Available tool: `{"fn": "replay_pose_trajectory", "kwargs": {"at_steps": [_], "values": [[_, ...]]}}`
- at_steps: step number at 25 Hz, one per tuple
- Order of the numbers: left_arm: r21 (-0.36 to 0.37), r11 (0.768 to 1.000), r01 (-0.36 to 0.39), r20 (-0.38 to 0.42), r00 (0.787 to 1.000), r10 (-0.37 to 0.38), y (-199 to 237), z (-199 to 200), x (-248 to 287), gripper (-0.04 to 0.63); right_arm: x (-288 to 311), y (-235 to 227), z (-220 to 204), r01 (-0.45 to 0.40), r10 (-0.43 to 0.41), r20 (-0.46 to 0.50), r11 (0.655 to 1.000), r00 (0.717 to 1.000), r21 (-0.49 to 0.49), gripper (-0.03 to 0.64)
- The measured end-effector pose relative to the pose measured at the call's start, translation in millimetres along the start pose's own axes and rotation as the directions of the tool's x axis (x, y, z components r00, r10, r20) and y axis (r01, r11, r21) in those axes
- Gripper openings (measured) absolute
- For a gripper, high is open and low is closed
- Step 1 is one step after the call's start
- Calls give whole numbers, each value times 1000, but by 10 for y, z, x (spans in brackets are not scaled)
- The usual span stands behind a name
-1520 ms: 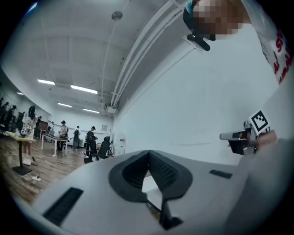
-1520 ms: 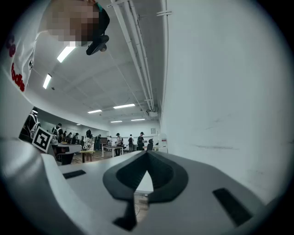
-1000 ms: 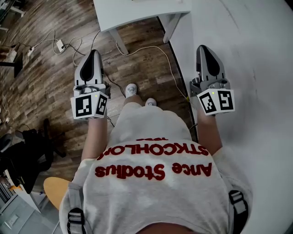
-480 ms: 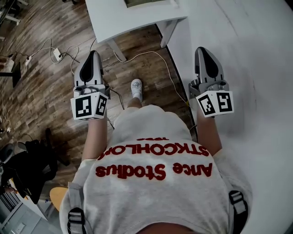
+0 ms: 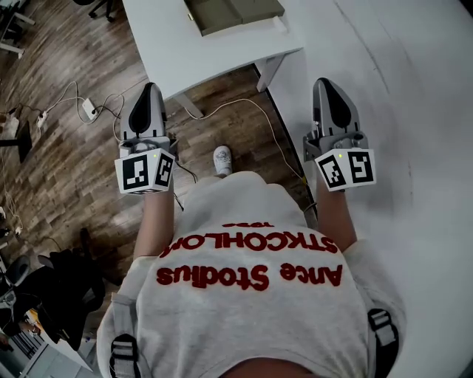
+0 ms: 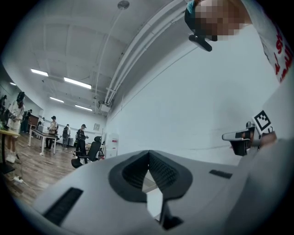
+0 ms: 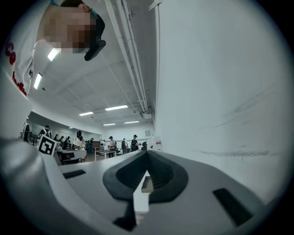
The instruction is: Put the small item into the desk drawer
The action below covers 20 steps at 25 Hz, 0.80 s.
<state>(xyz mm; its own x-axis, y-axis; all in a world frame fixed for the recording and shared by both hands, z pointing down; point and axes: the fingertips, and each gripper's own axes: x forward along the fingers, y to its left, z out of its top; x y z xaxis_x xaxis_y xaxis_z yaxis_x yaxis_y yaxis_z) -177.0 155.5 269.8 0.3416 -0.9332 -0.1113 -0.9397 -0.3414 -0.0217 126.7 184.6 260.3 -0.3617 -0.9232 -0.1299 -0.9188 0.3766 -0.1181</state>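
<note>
1. A white desk [image 5: 214, 52] stands at 12 o'clock, and a white wall [image 5: 414, 111] runs along the 3 o'clock side. A cable [image 5: 251, 100] crosses the wood floor [image 5: 66, 177] under the desk. A power strip [image 5: 89, 111] lies at 10 o'clock and a black chair [image 5: 59, 288] at 8.
2. An olive tray-like compartment [image 5: 233, 13] sits on the desk, its long axis about 8-to-2 o'clock. I cannot tell whether it is the drawer, and the small item cannot be made out.
3. The left gripper [image 5: 150, 90] and right gripper [image 5: 327, 83] point toward 12, jaws together on nothing.
4. Bare floor lies before the desk's near edge; the right gripper is near the wall.
</note>
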Motion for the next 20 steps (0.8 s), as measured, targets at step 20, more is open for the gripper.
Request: {"fn": "replay_pose_trajectory", "kwargs": {"at_steps": [20], "values": [[-39,996,76,7,997,-75,689,-231,1087,8,1125,-127,-138,73,-73,5,997,997,-18,5]]}}
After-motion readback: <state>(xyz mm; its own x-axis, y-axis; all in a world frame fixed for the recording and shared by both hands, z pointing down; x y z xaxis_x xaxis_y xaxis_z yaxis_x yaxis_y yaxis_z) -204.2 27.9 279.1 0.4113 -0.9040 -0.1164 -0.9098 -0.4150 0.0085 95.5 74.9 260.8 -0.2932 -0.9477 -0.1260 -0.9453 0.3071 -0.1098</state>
